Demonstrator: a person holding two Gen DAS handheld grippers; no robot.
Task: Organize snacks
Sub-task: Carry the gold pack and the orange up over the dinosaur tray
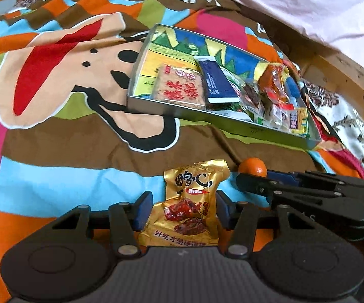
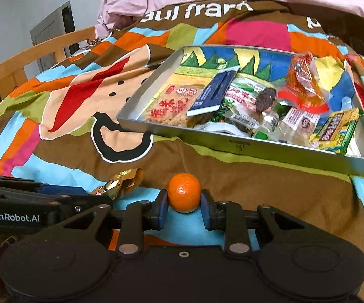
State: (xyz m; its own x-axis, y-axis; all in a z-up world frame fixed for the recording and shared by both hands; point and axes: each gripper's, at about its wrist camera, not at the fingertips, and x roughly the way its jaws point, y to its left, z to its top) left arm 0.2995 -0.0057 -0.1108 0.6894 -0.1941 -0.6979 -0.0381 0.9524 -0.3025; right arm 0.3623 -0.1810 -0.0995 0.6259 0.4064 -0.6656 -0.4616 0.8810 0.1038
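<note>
The left gripper (image 1: 184, 208) has its pads on both sides of a gold packet (image 1: 185, 207); if they press it, I cannot tell. The right gripper (image 2: 184, 208) pinches an orange (image 2: 184, 192). Farther back, on the blanket (image 1: 81, 166), the tray (image 2: 245, 146) holds more snacks.

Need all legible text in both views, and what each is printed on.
"aul fran": white letters, cut off, on the brown band of the patchwork bedspread.
"GenRobot.AI": on the black left tongs.
"鸭心": on the crinkled gold foil snack packet.
"好吃才是硬道理": along that packet's lower edge.
Packets in the shallow silver metal tray, red characters on the tan rice cake included: too blurred.
</note>
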